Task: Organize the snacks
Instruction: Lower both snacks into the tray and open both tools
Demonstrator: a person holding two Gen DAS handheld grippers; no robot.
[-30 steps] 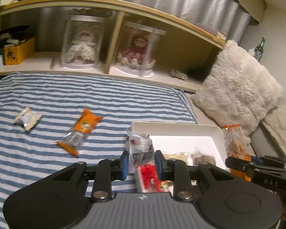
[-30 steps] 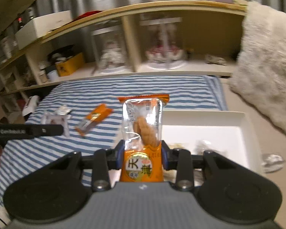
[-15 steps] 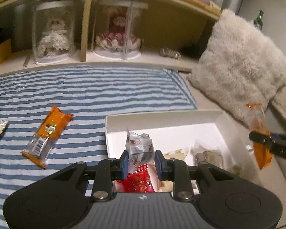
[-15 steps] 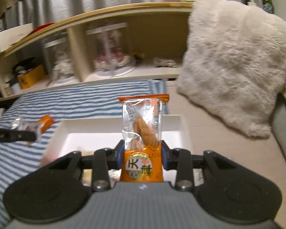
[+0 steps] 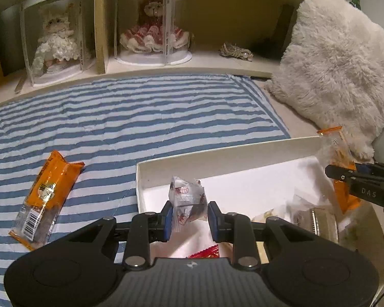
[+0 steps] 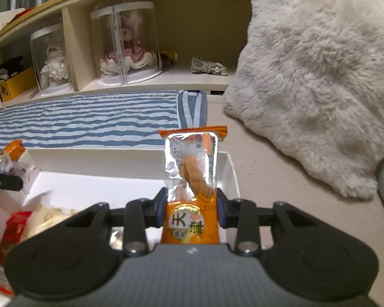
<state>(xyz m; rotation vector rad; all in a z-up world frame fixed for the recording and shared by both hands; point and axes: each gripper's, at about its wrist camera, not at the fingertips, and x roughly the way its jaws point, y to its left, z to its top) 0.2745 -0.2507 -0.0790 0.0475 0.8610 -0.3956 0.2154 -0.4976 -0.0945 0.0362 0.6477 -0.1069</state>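
Over a striped bed (image 5: 140, 117), a white box (image 5: 217, 161) is collecting snacks. The right gripper (image 6: 190, 212) is pinching an orange cracker pack (image 6: 192, 176) above its far corner; the left gripper (image 5: 188, 216) is pinching a small clear packet (image 5: 188, 202) above its near end, both poised for dropping in.

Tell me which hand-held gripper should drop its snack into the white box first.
Probably left. The left hand-held gripper holds its clear snack packet directly above the white box interior. The right hand-held gripper holds its orange snack packet at the box's right end, so its drop looks less centred.
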